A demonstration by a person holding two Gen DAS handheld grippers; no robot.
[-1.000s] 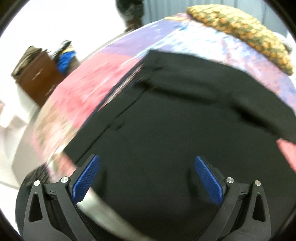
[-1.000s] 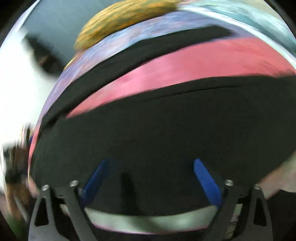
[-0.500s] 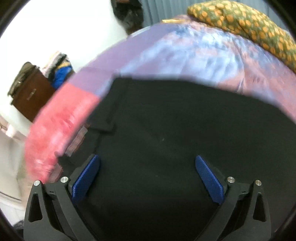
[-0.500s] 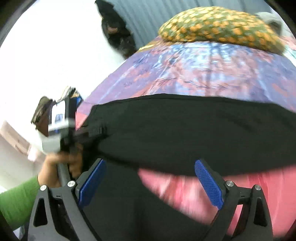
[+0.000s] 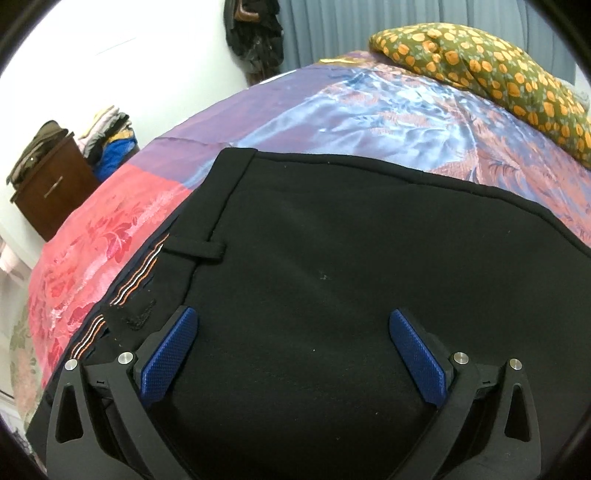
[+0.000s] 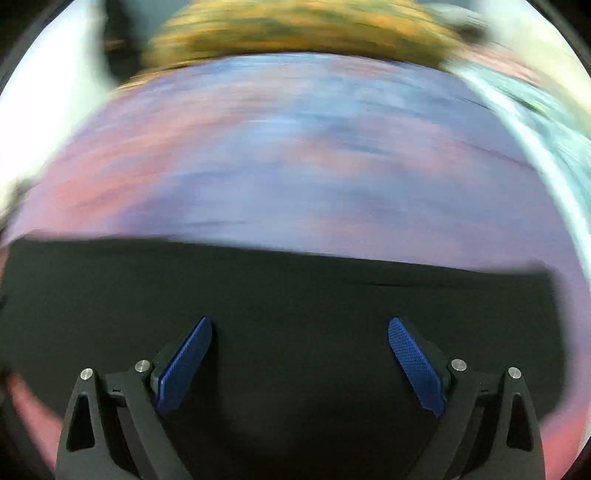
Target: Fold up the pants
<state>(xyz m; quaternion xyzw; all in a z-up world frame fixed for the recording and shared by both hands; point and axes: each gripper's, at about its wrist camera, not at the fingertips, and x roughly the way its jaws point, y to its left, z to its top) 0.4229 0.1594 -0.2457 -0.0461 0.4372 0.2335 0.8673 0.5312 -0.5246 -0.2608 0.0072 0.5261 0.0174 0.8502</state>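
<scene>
Black pants [image 5: 332, 258] lie flat on a pink and purple bedspread [image 5: 369, 107]. In the left wrist view the waistband with a belt loop [image 5: 195, 254] and striped inner lining runs along the left edge. My left gripper [image 5: 291, 350] hovers open over the cloth just right of the waistband, nothing between its blue pads [image 5: 168, 358]. The right wrist view is motion-blurred: the pants [image 6: 295, 295] fill its lower half as a dark band, and my right gripper [image 6: 299, 358] stands open above them, holding nothing.
A green pillow with orange dots [image 5: 491, 70] lies at the head of the bed. A brown cabinet [image 5: 51, 188] with piled clothes [image 5: 107, 140] stands left of the bed by a white wall. Dark garments [image 5: 255, 33] hang beside the grey curtain.
Both grippers have swung over the pants. The left view settled on the waistband end; the right view swept rightward, so the hand and other gripper left its frame. Both stay open.
</scene>
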